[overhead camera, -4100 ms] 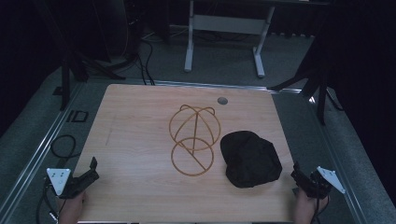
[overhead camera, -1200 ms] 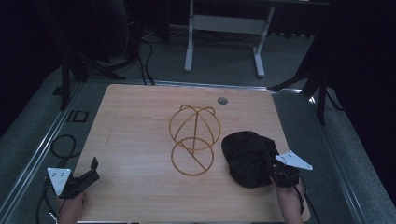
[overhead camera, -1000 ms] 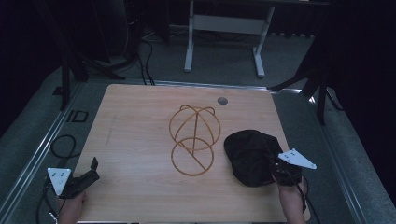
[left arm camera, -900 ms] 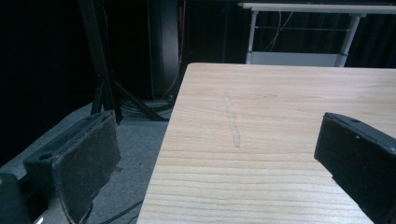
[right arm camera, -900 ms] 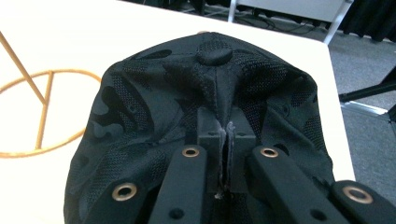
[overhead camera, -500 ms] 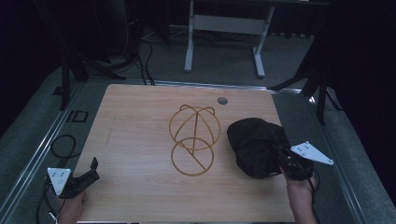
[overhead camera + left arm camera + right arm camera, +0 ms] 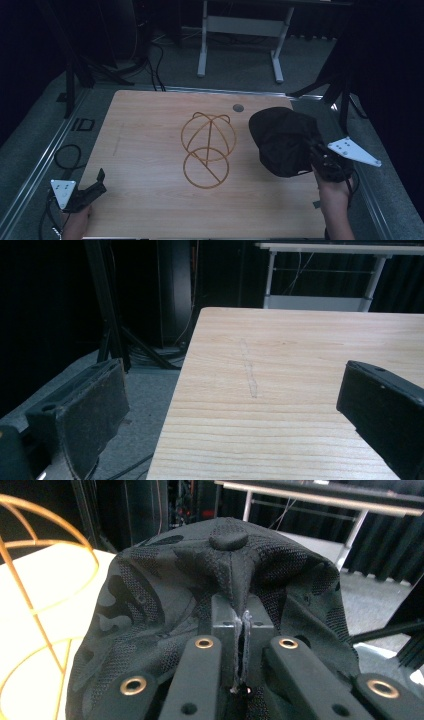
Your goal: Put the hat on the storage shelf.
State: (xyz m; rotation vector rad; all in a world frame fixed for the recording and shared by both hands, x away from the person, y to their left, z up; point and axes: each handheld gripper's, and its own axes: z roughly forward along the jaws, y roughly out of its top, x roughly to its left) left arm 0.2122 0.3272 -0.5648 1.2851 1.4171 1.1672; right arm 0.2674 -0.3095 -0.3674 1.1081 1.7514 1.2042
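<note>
In the right gripper view, the right gripper [image 7: 243,645] has its two black jaws pressed together on a fold of the black cap [image 7: 200,595], pinching the fabric just below the crown button. The cap drapes over the jaws with its crown toward the camera, and what lies inside it cannot be seen. In the high view, the same right gripper [image 7: 320,160] sits at the lower right of the frame, with the cap [image 7: 282,140] hanging from it over the right part of the wooden table [image 7: 150,150]. Whether the cap touches the tabletop cannot be told.

Left of the cap, near the middle of the frame, stands the gold wire stand [image 7: 207,150], a rounded open frame over a ring base, with nothing on it or in it. It is close to the cap but apart from it. A small dark round disc [image 7: 238,107] lies on the table near the upper edge, above the cap.

At the lower left of the high view, the left gripper [image 7: 95,182] rests at the table's near corner. In the left gripper view its jaws are spread wide, with bare tabletop and floor between them.
</note>
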